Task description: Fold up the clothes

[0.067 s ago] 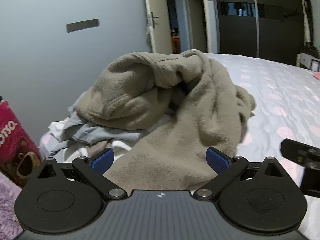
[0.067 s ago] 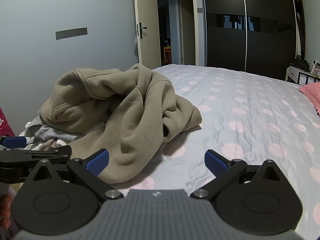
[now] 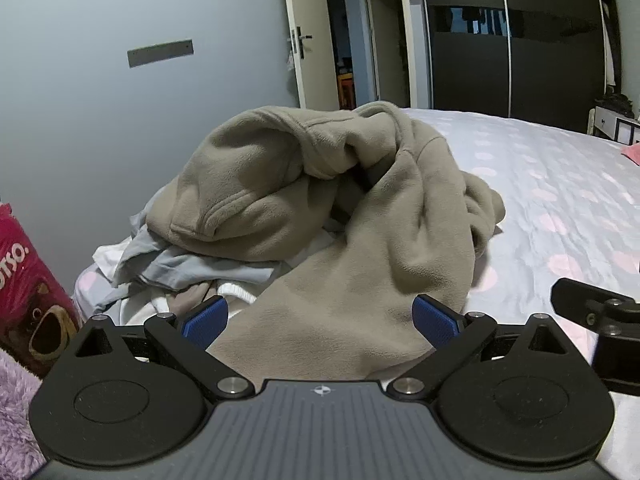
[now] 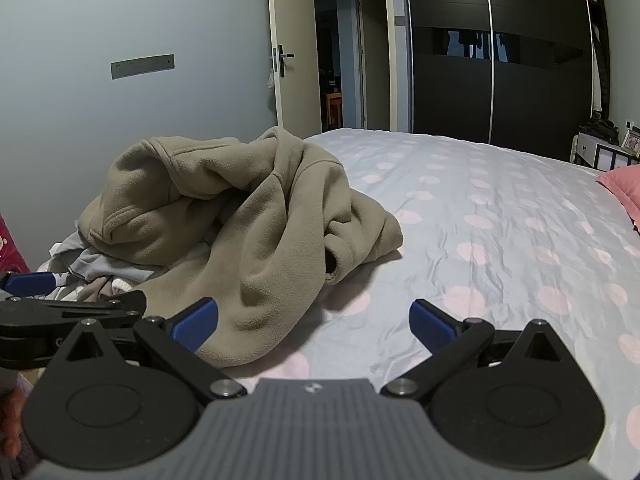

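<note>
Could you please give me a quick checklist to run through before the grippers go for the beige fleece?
1. Left gripper open, holding nothing: ok.
2. Right gripper open, holding nothing: ok.
3. Fleece on top of the pile, reachable: ok.
4. Fleece hem lying between left fingers: ok.
5. Fleece free of the grey clothes beneath: cannot tell.
6. Bedspread open for spreading: ok.

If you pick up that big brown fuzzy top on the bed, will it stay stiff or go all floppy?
Probably floppy: the tan fleece top lies crumpled in soft folds. It looks thick, so likely bulky but light. The gray clothes lie tucked under it, so lifting may drag them along.
</note>
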